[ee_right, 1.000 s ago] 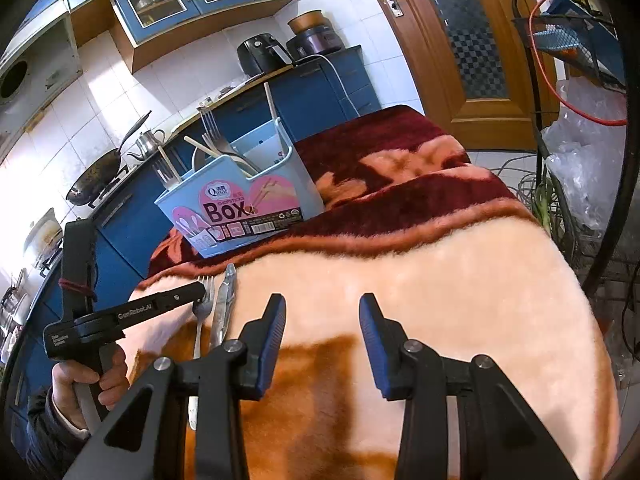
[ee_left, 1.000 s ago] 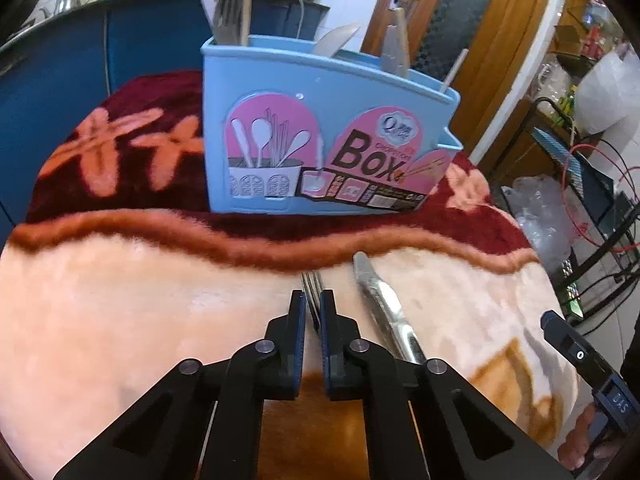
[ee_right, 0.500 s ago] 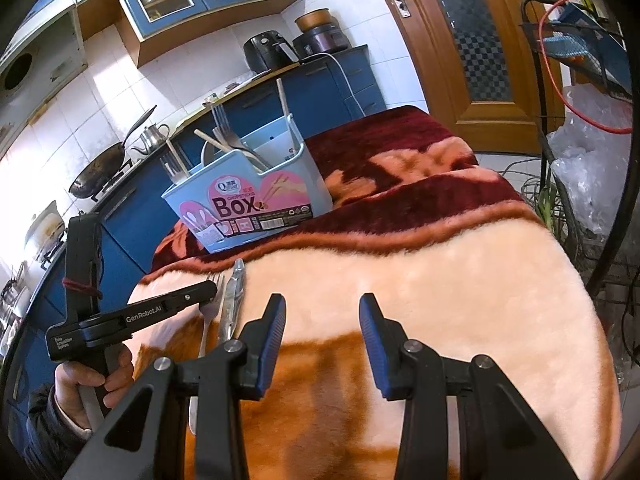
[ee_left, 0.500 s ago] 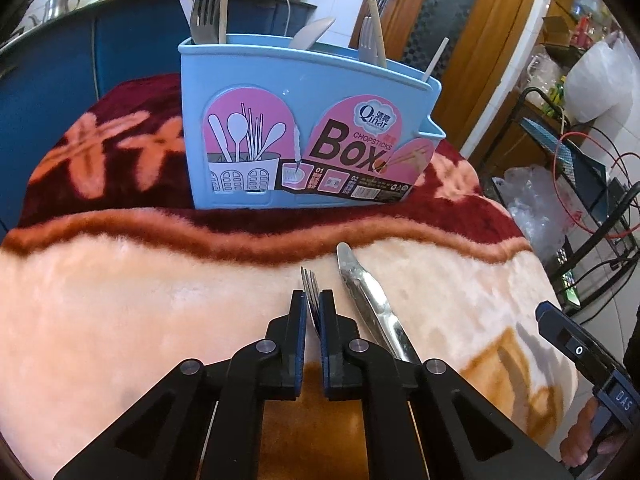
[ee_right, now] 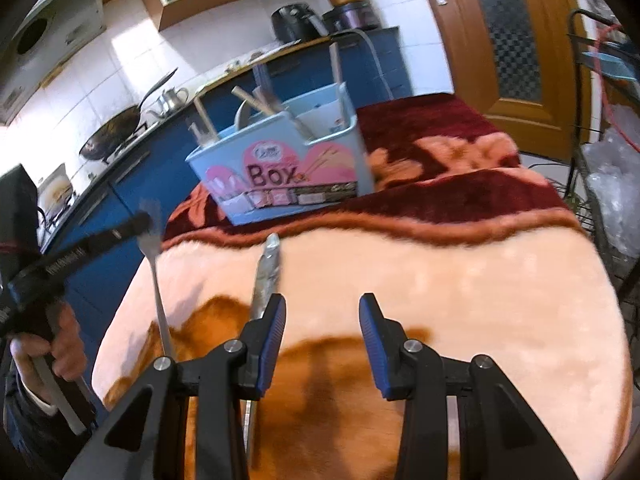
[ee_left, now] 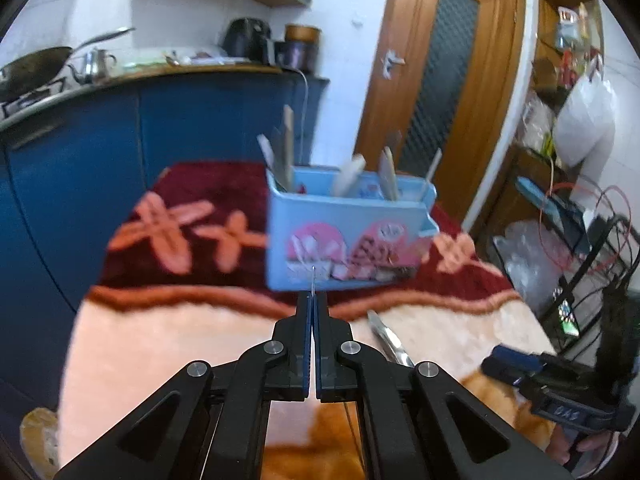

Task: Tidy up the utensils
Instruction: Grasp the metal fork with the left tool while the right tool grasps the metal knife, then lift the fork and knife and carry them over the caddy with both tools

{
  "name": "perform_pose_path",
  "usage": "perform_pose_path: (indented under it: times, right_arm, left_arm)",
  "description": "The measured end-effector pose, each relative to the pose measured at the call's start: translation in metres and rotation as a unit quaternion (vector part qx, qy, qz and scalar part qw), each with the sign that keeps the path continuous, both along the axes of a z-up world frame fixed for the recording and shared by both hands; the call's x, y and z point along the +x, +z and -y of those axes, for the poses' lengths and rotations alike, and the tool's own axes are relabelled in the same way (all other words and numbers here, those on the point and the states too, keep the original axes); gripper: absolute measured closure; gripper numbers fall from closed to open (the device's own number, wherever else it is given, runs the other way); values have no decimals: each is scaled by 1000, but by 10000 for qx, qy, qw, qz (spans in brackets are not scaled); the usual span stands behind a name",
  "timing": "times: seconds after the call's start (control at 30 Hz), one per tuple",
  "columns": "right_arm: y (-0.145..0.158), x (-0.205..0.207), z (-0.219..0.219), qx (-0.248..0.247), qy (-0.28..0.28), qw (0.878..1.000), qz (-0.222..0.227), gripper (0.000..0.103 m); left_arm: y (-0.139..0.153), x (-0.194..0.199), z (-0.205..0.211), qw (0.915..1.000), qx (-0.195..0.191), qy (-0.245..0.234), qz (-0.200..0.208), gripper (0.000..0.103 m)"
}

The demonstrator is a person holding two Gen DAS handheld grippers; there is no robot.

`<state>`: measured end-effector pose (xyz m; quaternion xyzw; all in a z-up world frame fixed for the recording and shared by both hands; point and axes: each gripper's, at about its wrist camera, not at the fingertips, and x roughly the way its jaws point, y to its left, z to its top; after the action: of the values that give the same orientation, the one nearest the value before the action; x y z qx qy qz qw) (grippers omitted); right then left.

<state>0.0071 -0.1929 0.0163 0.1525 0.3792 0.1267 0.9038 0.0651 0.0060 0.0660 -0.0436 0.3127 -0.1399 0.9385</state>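
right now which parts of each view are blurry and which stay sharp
Left wrist view: the blue box and its utensils are motion-smeared, the label unreadable; the left claw stays sharp. Right wrist view: fork and knife are smeared; the right claw stays sharp.

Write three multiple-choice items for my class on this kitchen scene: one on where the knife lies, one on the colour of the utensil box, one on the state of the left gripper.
1. Where is the knife?
A. standing in the box
B. flat on the blanket, in front of the box
C. between the right gripper's fingers

2. What colour is the utensil box?
A. light blue
B. green
C. white

3. The left gripper is
A. wide open, empty
B. open above the knife
C. shut on the fork

Key:
1 B, it lies on the blanket, short of the box.
2 A, its walls are light blue with pink labels.
3 C, the fork hangs lifted from its closed fingers.
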Motion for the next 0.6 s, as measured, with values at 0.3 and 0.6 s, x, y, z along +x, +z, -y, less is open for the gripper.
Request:
perform_pose_path:
  times: [0.3, 0.6]
  right_arm:
    - [-5, 23, -40, -308, 576, 9968, -469, 62]
    - [-8, 52, -76, -797, 903, 9896, -789, 62]
  left_arm:
    - [23, -16, -30, 9983, -122, 142, 544, 103]
    - [32, -20, -48, 9965, -98, 299, 779, 103]
